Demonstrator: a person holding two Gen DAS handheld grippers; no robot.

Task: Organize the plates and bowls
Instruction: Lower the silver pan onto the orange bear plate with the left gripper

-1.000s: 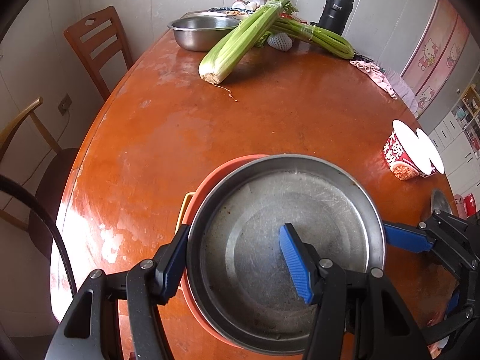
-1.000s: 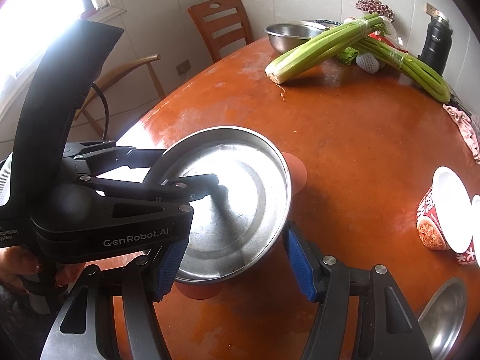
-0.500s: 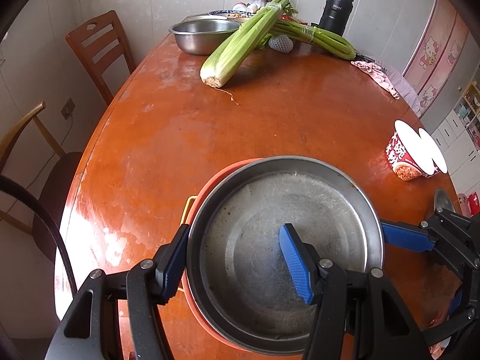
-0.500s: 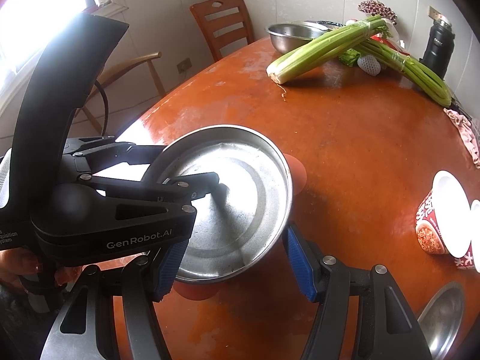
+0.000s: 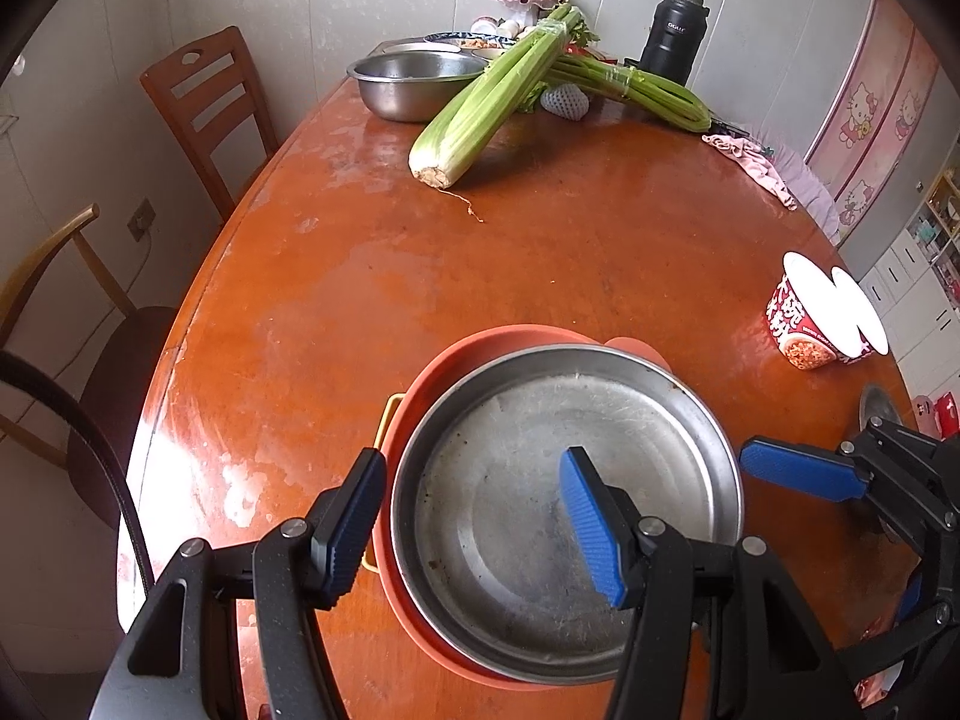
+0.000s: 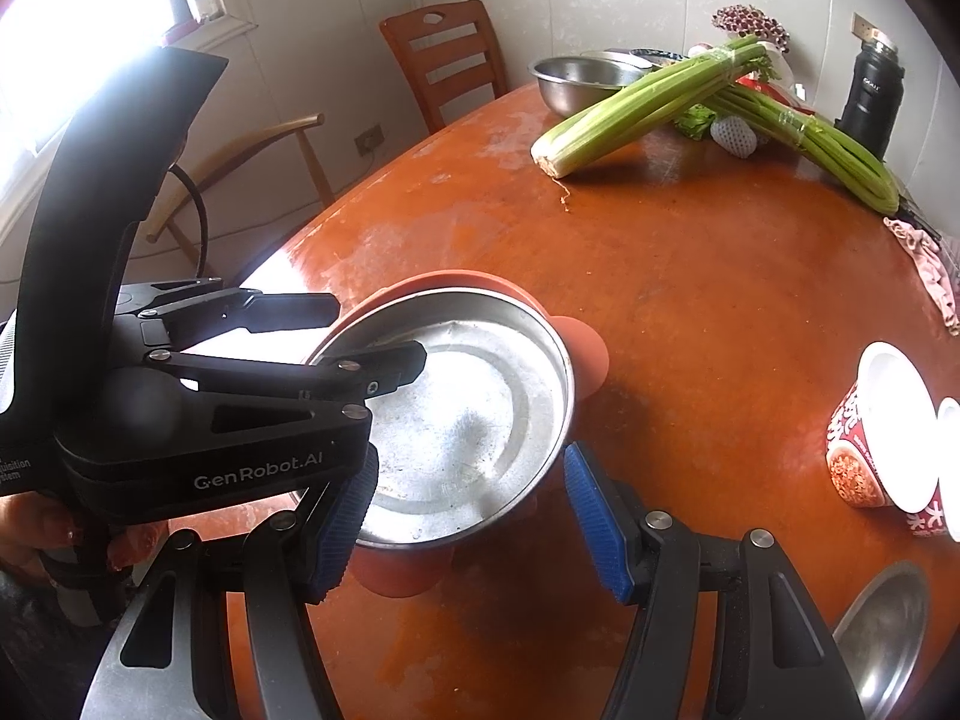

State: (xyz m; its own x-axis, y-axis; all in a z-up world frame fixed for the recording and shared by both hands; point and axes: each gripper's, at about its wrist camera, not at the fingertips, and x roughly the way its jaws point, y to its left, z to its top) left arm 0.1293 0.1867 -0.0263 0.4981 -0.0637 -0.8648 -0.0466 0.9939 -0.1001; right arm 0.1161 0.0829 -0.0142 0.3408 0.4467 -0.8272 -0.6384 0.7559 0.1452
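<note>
A shallow steel plate (image 5: 540,456) rests inside an orange plastic plate (image 5: 456,354) near the table's front; both also show in the right wrist view, the steel plate (image 6: 480,408) over the orange plate (image 6: 585,354). My left gripper (image 5: 474,528) is open, one finger outside the plates' left rim, the other over the steel plate; it also shows in the right wrist view (image 6: 372,336). My right gripper (image 6: 468,516) is open, straddling the plates' near right edge. Its blue finger (image 5: 798,471) shows right of the steel plate.
Two red instant-noodle cups (image 6: 870,438) lie at the right. Another steel dish (image 6: 882,618) sits at the front right. A steel bowl (image 5: 414,81), celery bundles (image 5: 492,102), a black flask (image 5: 672,42) and a pink cloth (image 5: 750,162) are at the far side. Chairs (image 5: 198,102) stand left.
Both cameras have drawn back a little from the plates. The stacked plates sit lower on the table. Both grippers stay open.
</note>
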